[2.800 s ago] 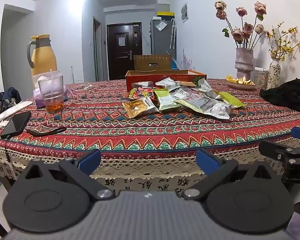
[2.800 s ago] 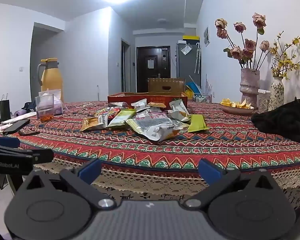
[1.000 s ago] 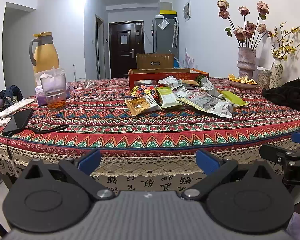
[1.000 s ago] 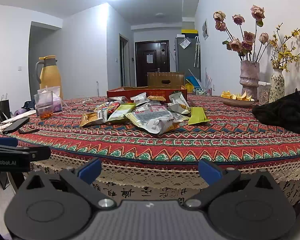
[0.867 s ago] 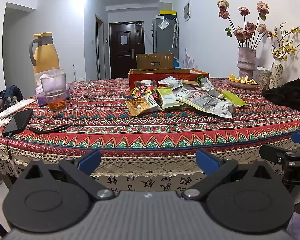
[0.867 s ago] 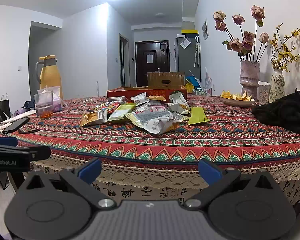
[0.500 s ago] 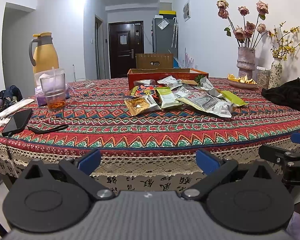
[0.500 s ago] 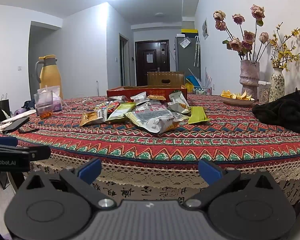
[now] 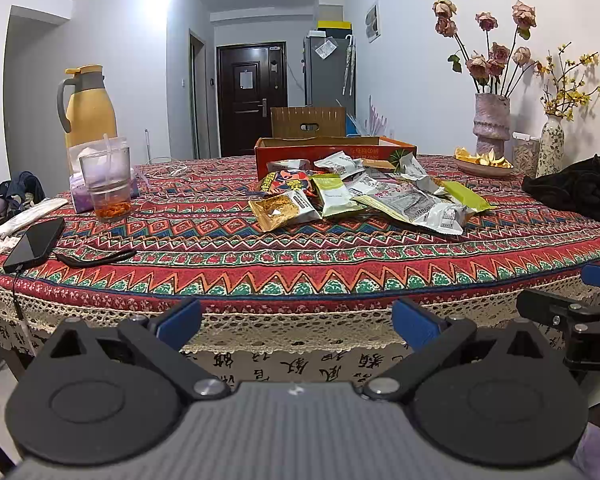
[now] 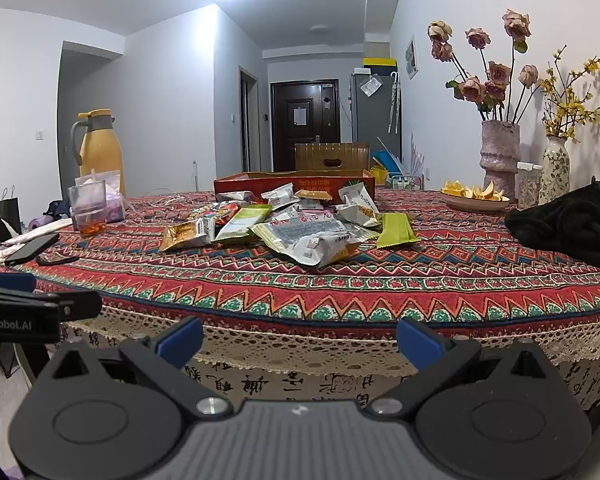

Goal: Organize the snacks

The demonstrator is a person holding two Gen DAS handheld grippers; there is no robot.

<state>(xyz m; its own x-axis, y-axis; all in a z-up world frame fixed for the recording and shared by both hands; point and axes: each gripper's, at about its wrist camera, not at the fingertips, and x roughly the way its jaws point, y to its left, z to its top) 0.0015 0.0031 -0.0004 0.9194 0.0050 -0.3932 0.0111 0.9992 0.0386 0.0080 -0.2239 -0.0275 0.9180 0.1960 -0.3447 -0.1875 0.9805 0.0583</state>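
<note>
Two vases (image 9: pixel 492 125), one jug (image 9: pixel 87 106), one box (image 9: pixel 332 150).

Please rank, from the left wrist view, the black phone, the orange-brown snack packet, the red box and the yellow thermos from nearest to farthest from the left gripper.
From the left gripper:
1. Black phone, near table edge, left.
2. Orange-brown snack packet, front of the pile, centre.
3. Red box, behind the pile.
4. Yellow thermos, far left; roughly level with the box, too close to call.

Inside of the red box (image 9: pixel 332 151) hidden by its near wall, lower snack packets (image 10: pixel 300 220) buried in the pile, print on packets too small to read, right hand-held gripper (image 9: pixel 576 312) cut off at the frame's right edge, black cloth (image 10: pixel 572 220) partly cropped.
</note>
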